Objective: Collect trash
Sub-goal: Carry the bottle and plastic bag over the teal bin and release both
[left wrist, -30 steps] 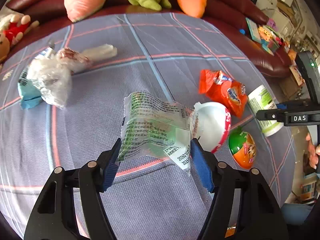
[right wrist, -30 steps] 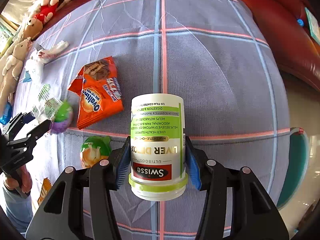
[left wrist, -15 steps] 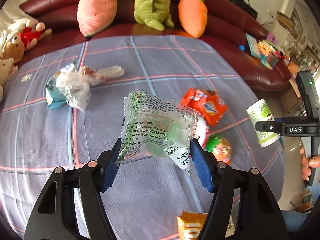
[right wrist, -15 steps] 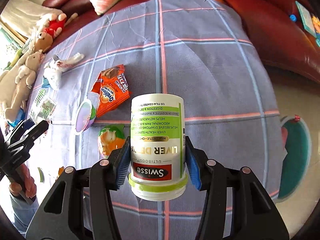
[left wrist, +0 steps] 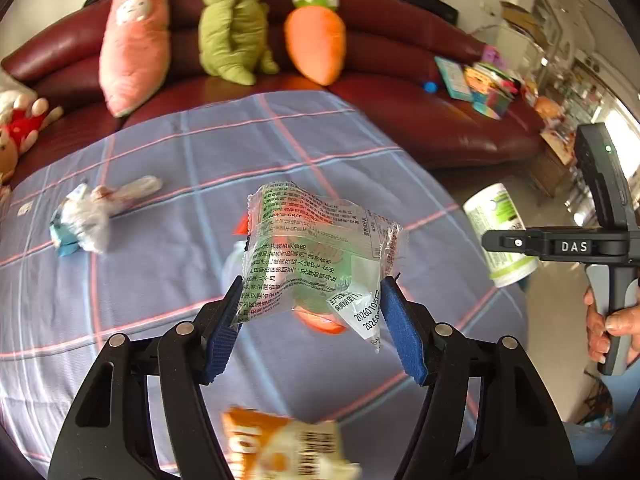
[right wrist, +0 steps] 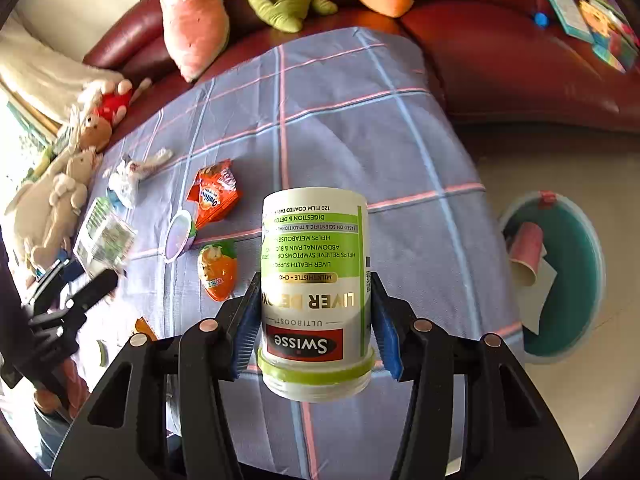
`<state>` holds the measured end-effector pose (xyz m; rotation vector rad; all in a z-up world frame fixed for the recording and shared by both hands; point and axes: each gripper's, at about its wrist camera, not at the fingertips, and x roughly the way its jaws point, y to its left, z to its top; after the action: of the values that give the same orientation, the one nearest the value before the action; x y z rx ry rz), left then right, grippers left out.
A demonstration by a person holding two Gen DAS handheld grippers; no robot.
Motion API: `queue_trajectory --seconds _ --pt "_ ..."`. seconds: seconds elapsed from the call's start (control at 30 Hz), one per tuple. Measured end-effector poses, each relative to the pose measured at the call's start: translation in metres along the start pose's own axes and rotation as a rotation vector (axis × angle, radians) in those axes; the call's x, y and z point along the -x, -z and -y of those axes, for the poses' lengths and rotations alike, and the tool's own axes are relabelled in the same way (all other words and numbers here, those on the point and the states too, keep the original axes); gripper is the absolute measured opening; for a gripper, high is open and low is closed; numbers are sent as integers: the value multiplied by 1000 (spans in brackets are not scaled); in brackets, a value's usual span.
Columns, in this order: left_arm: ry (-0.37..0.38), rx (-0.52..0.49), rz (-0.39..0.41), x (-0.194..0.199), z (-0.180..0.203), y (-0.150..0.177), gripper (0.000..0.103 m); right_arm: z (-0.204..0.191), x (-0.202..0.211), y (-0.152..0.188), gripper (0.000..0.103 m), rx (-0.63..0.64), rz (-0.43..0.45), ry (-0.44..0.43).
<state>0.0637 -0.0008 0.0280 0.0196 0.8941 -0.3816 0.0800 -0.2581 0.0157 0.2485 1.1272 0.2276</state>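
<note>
Left gripper [left wrist: 312, 316] clamps clear printed plastic wrapper [left wrist: 316, 256]; right gripper [right wrist: 314, 316] clamps white-green supplement bottle [right wrist: 314, 280]. Teal round bin [right wrist: 560, 276] near; orange snack packet [right wrist: 214, 196] and others remain on the checked cloth [right wrist: 360, 128].

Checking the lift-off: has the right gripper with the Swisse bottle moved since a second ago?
Yes. The right gripper, shut on the Swisse bottle, has risen and pulled back: the checked cloth looks smaller and the teal bin shows.
</note>
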Motion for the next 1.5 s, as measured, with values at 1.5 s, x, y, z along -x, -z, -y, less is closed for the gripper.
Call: queue_trajectory --seconds 1.5 --pt "188 -362 -274 -178 281 -26 68 294 33 55 71 -459 103 116"
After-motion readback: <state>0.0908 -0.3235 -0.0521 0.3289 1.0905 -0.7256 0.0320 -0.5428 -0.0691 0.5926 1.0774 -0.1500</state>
